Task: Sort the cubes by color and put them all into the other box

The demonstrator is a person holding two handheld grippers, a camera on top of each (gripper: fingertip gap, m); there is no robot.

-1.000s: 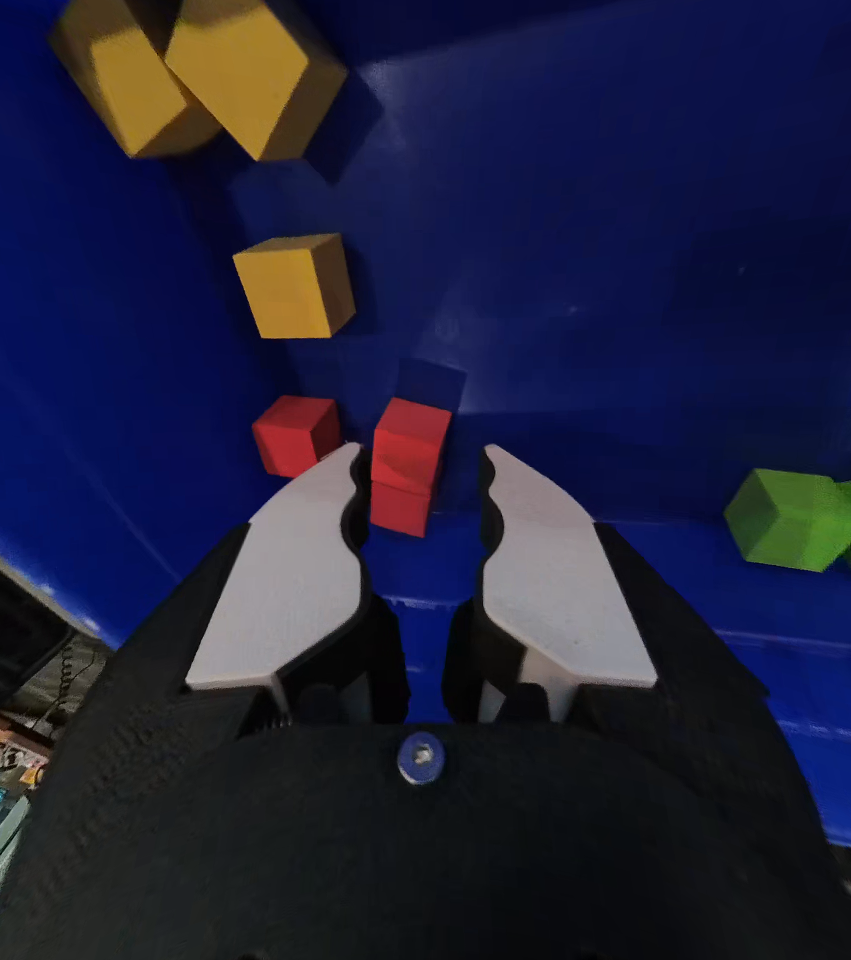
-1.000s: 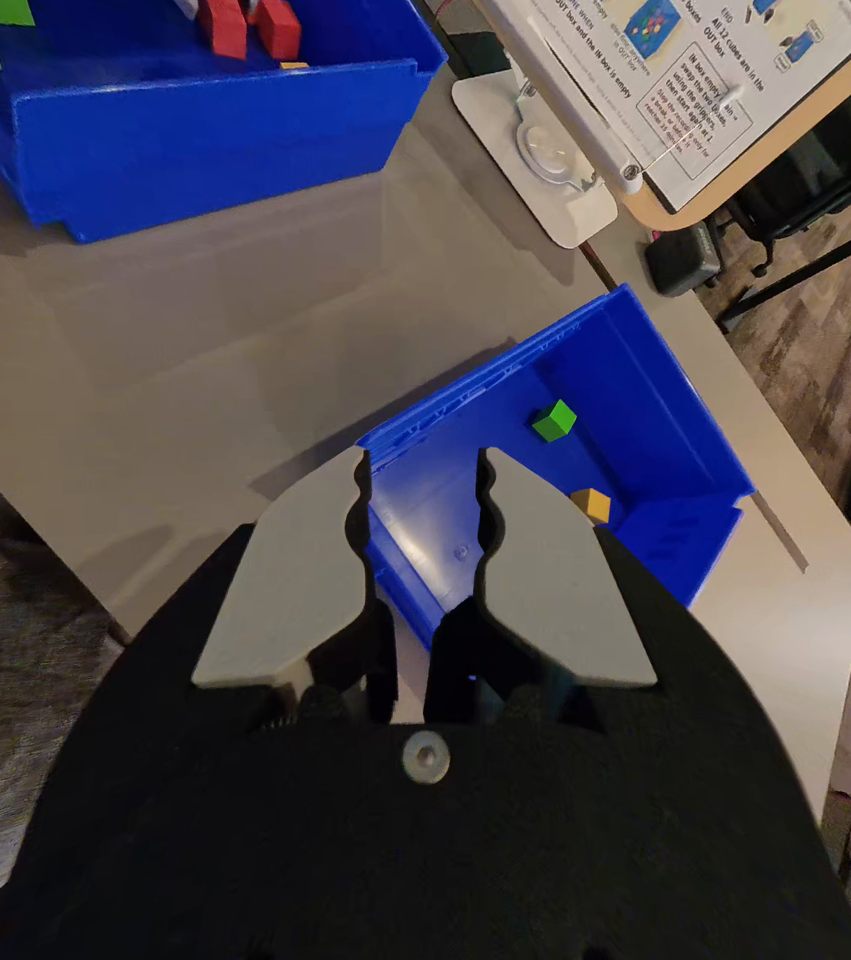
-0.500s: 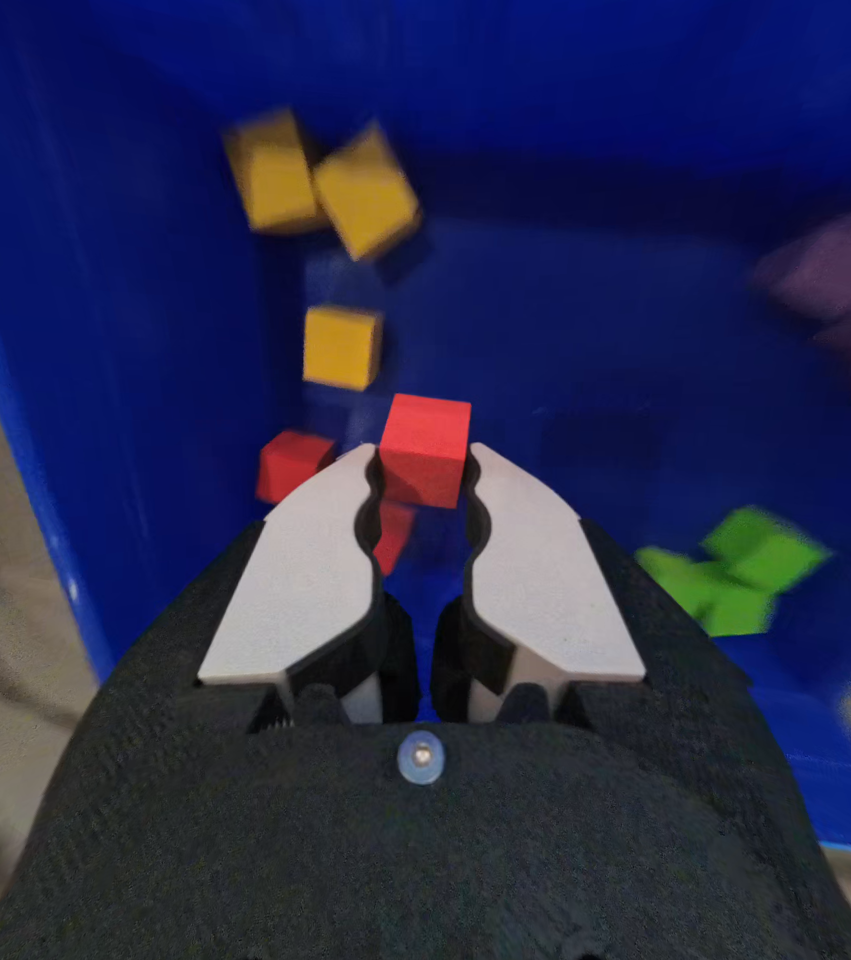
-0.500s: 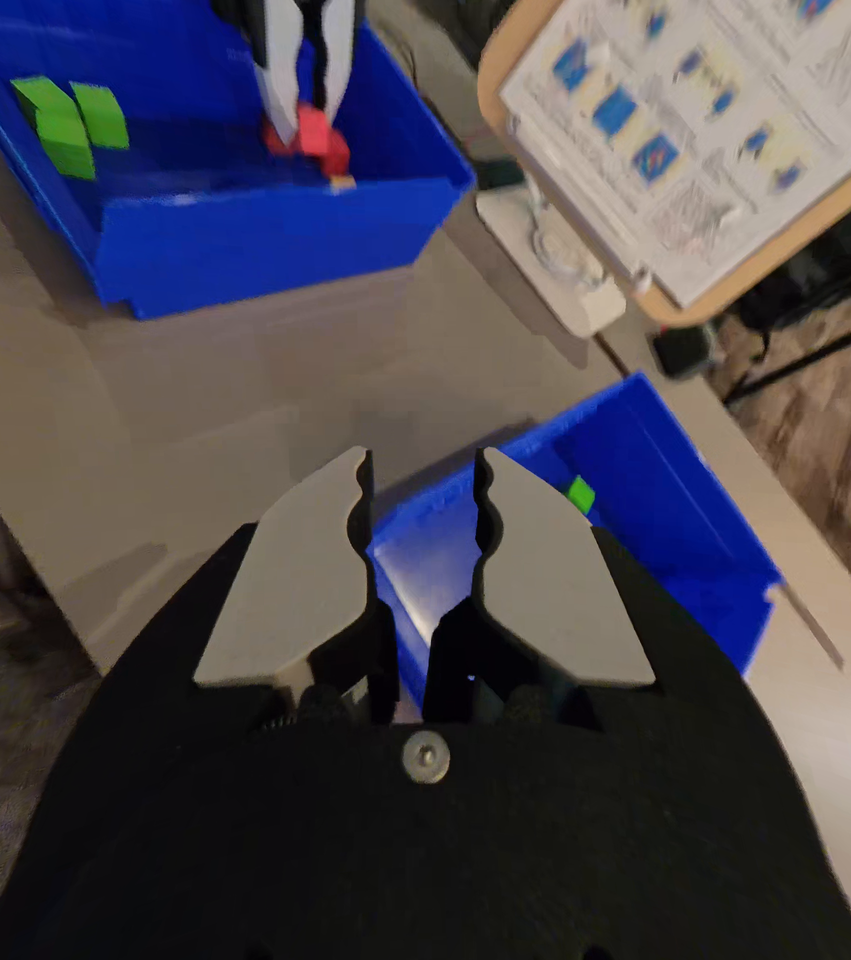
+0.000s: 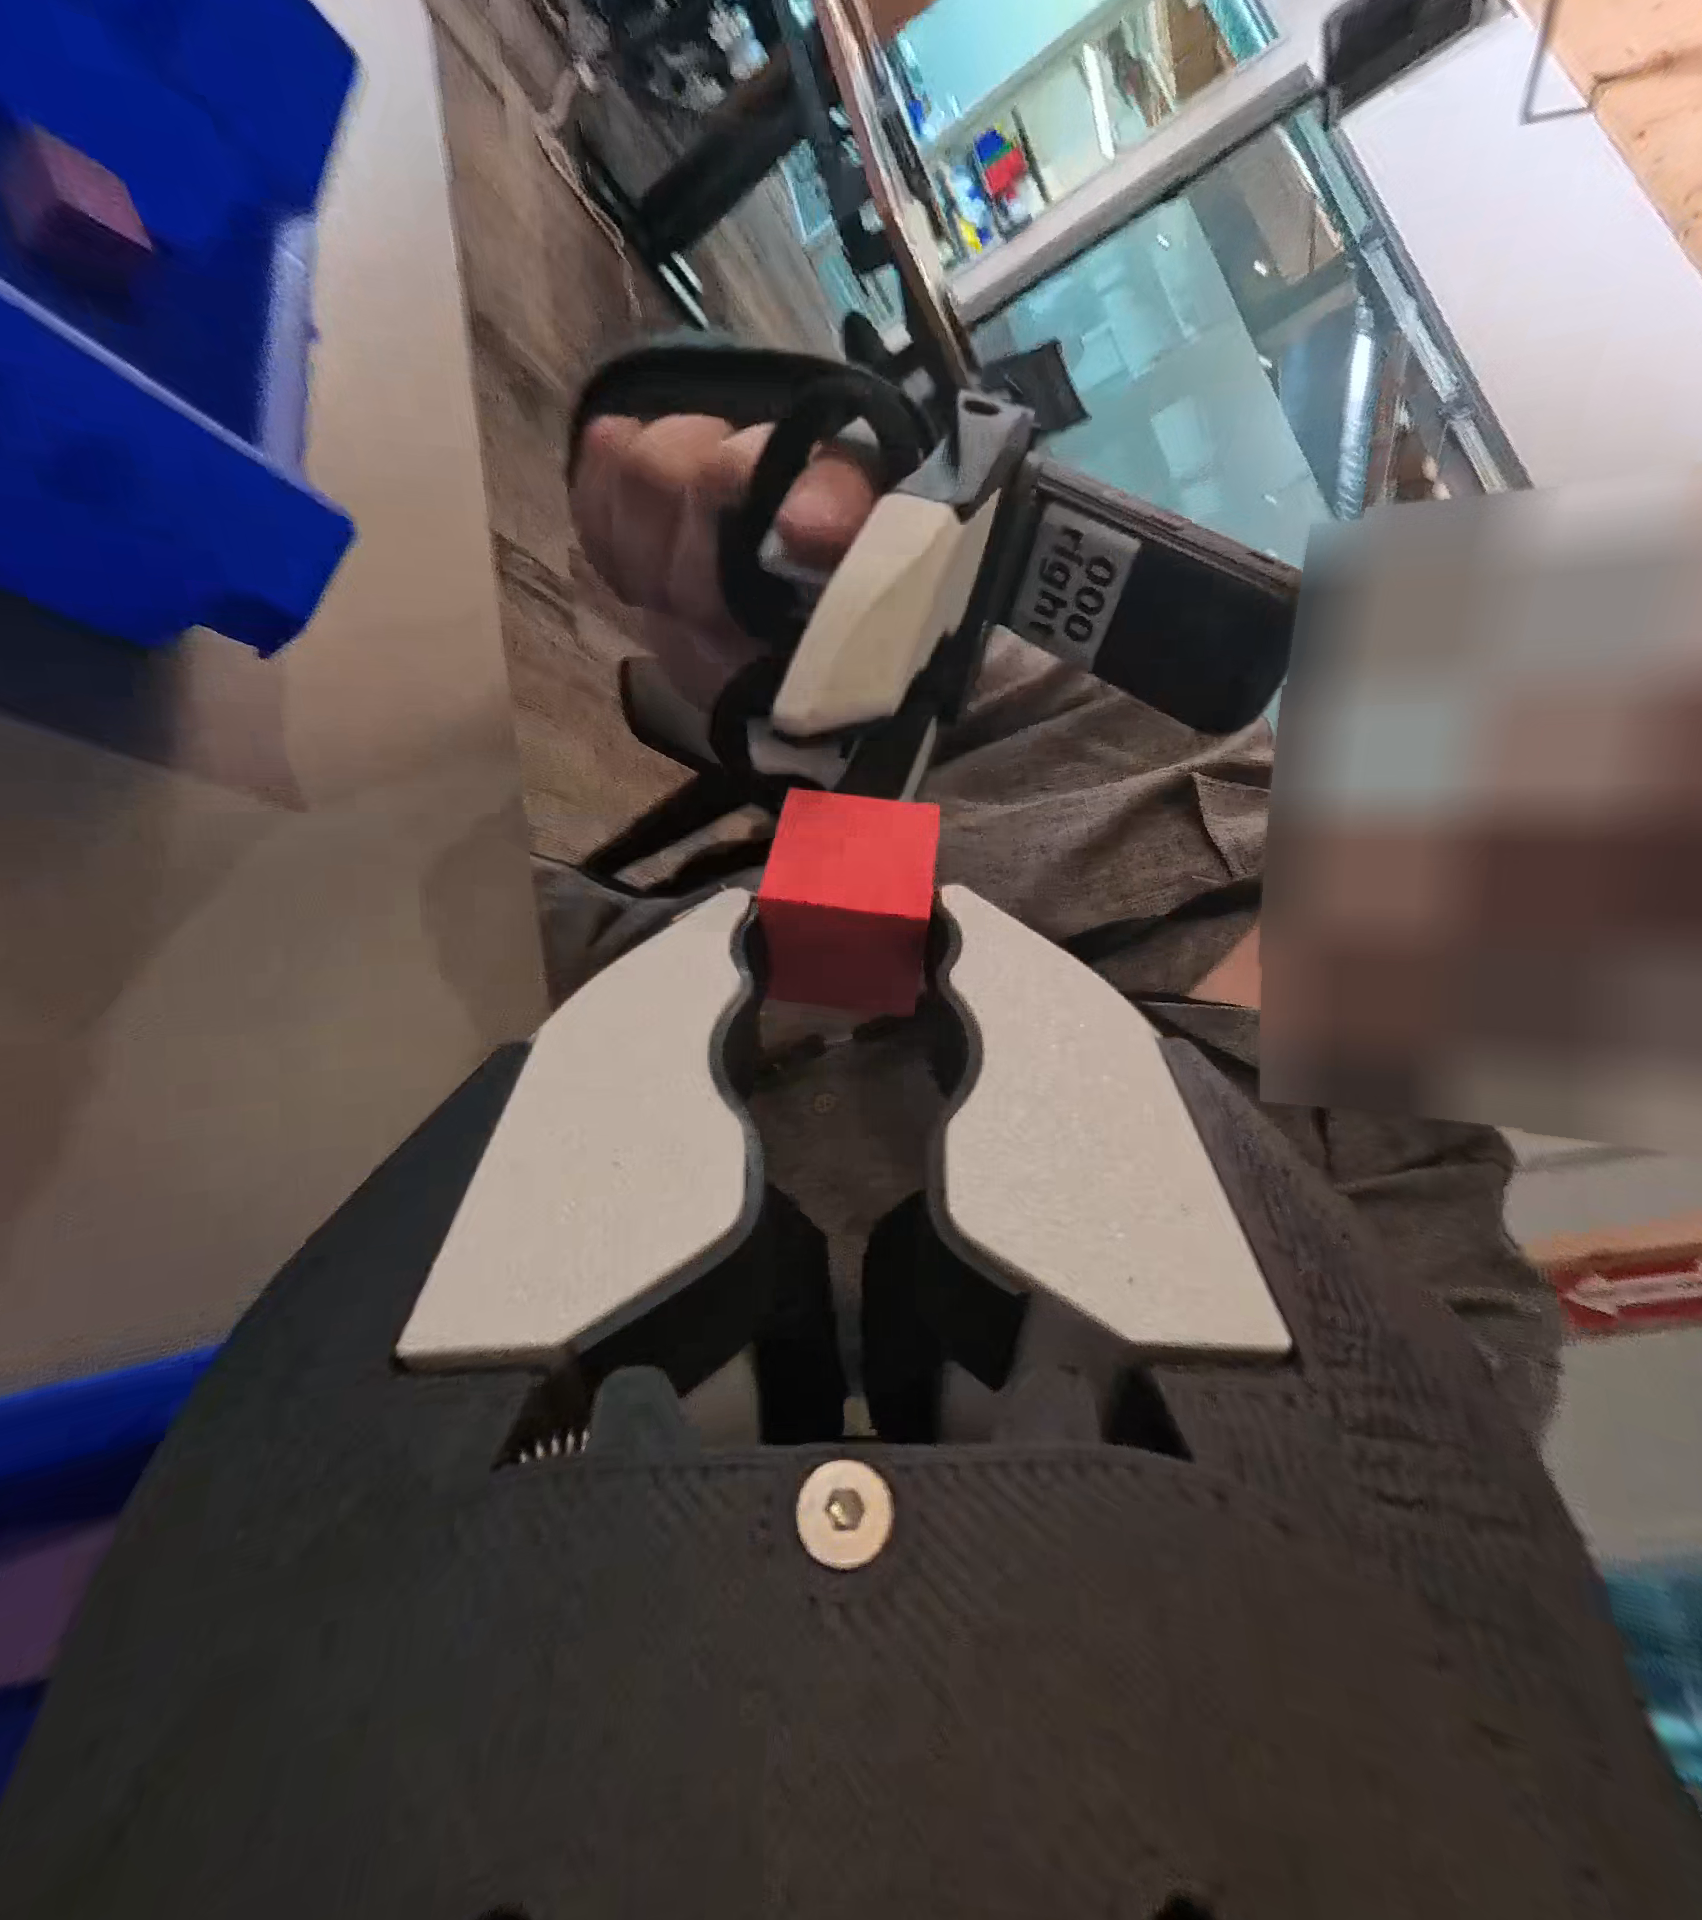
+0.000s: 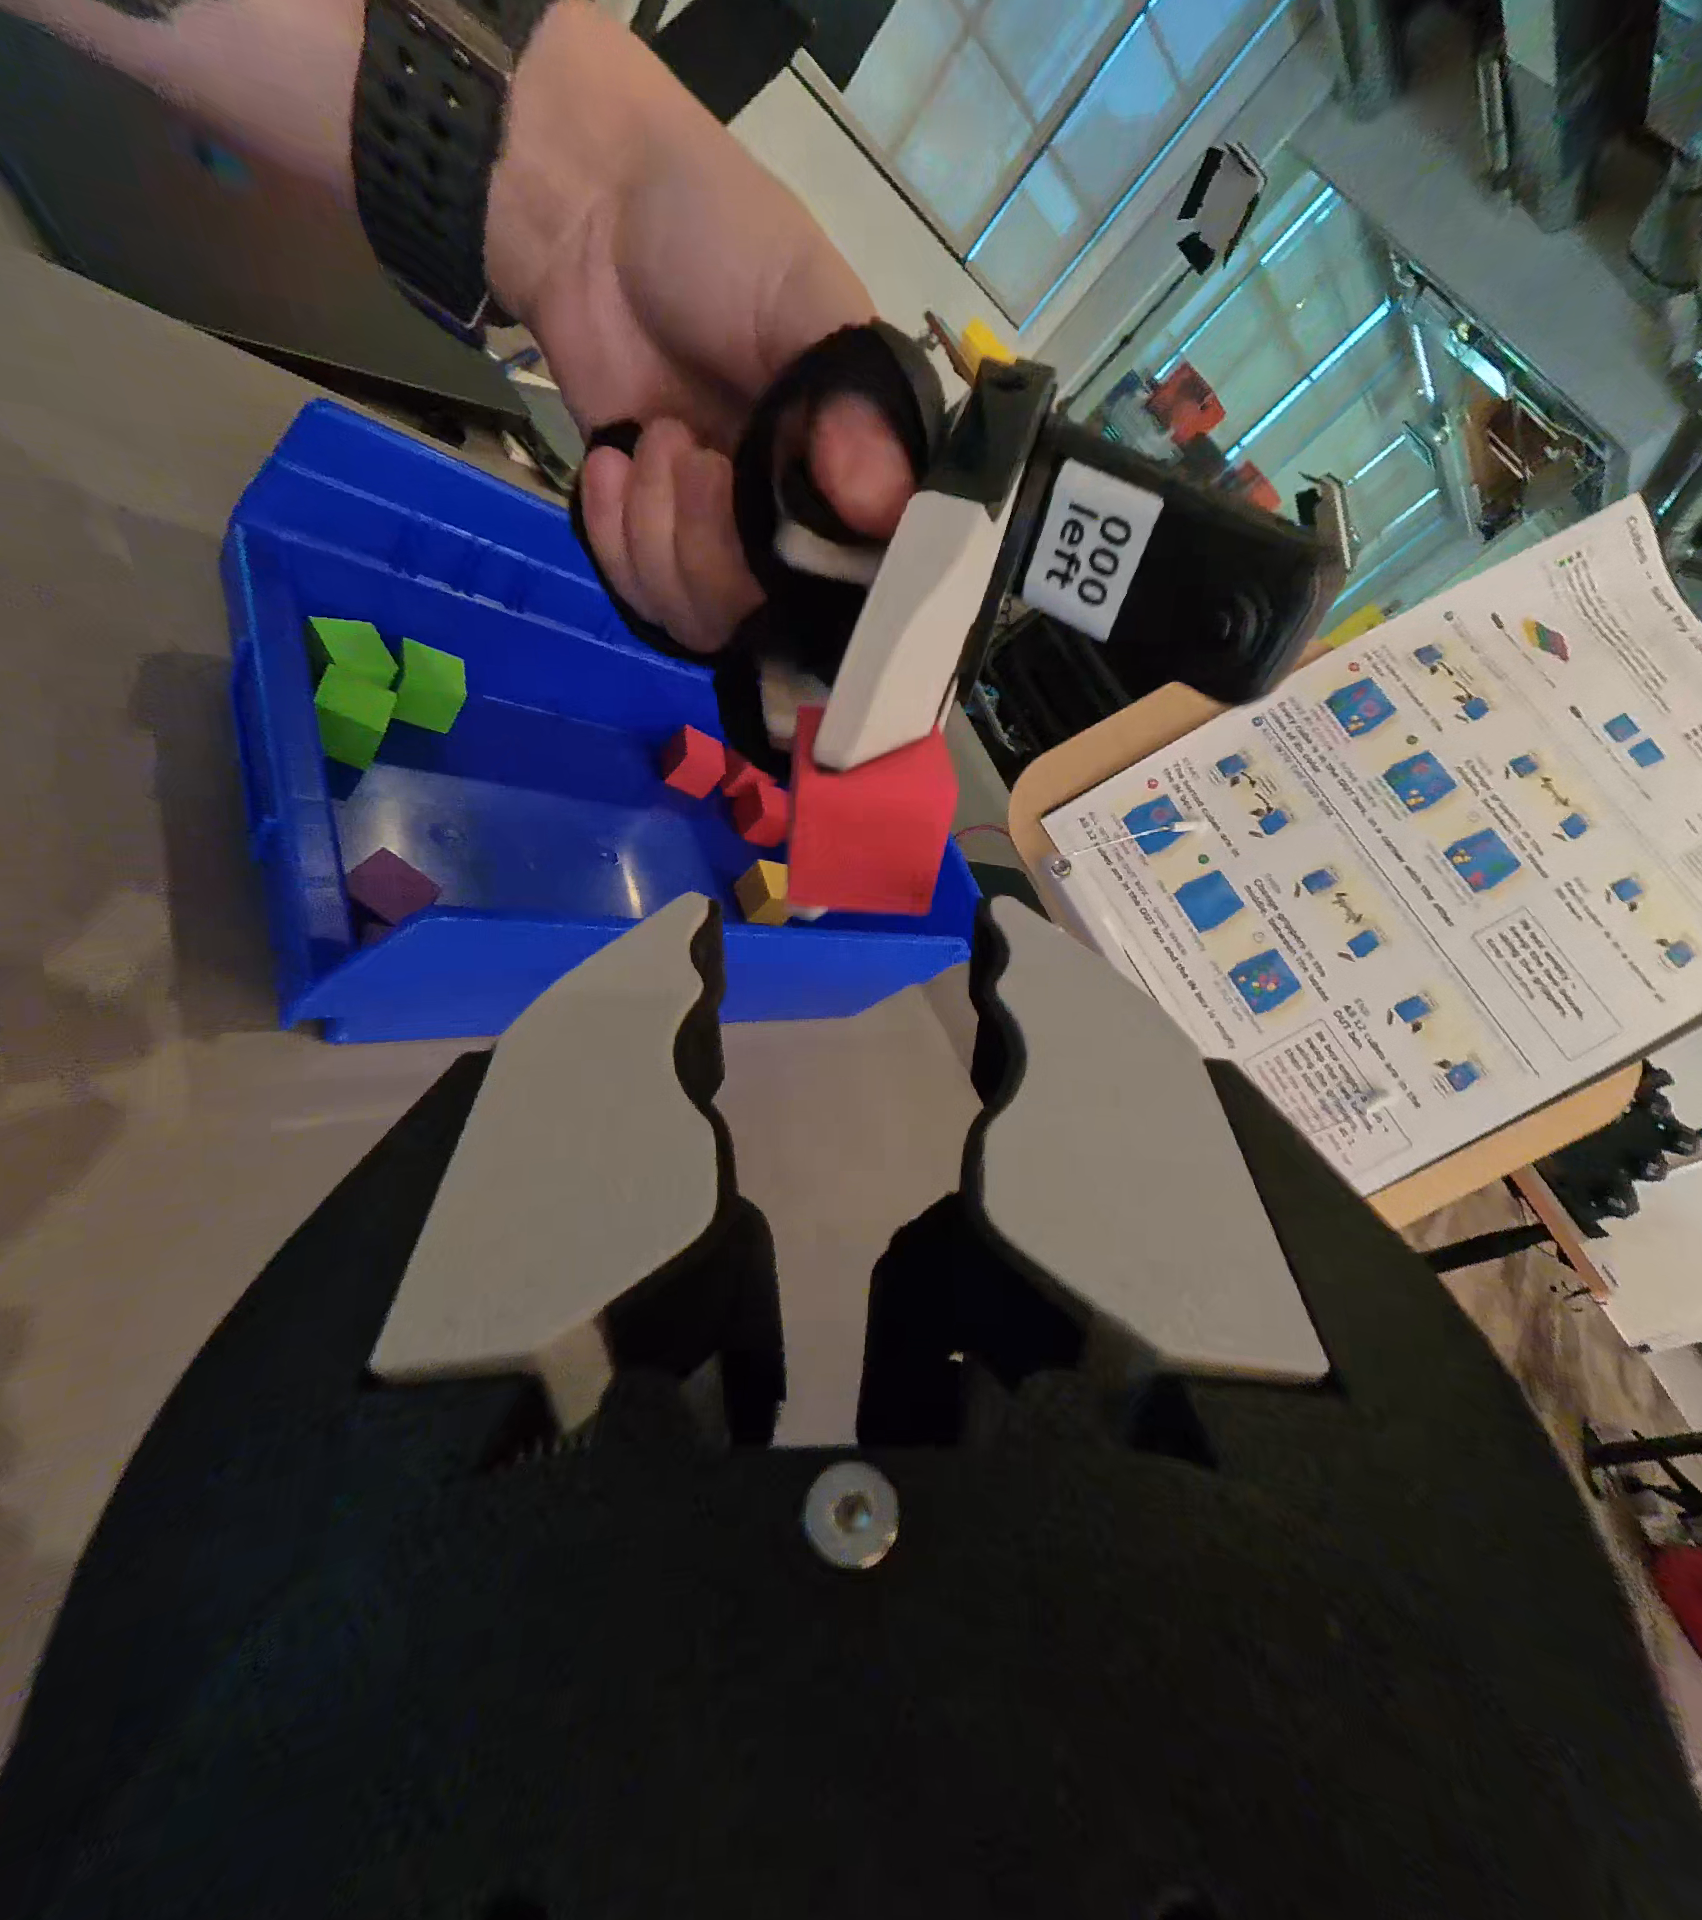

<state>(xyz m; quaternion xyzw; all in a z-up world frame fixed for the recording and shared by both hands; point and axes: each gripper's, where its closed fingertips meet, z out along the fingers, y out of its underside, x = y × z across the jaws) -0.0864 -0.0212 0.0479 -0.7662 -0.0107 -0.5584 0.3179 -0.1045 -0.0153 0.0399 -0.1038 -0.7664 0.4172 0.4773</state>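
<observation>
The left tongs [image 5: 845, 940] are clamped on a red cube [image 5: 847, 914], which is gripped at the very tips of the two grey fingers [image 5: 618, 1164] and is held in the air, clear of the bin. A second ago these tongs were spread inside the blue bin [image 6: 514, 966] with the cube resting on its floor between them; half a second ago the cube was already pinched and being lifted. Now the bin interior is no longer faced in the left wrist view: the table edge [image 5: 203, 1039], the person's lap and the right tongs [image 5: 852, 665], held in a hand [image 5: 660, 509], are seen instead. The right tongs [image 6: 842, 961] are parted by a moderate gap and hold nothing, as in both earlier frames, but they have been swung from the second bin toward the first. In the right wrist view the cube [image 6: 868, 831] is seen in the left tongs [image 6: 883, 644] just above the bin's near right corner. Green cubes [image 6: 379, 686], red cubes [image 6: 722, 779], a purple cube [image 6: 392, 885] and a yellow cube [image 6: 762, 890] lie in that bin. A printed sheet [image 6: 1449, 862] on a board stands to its right.
</observation>
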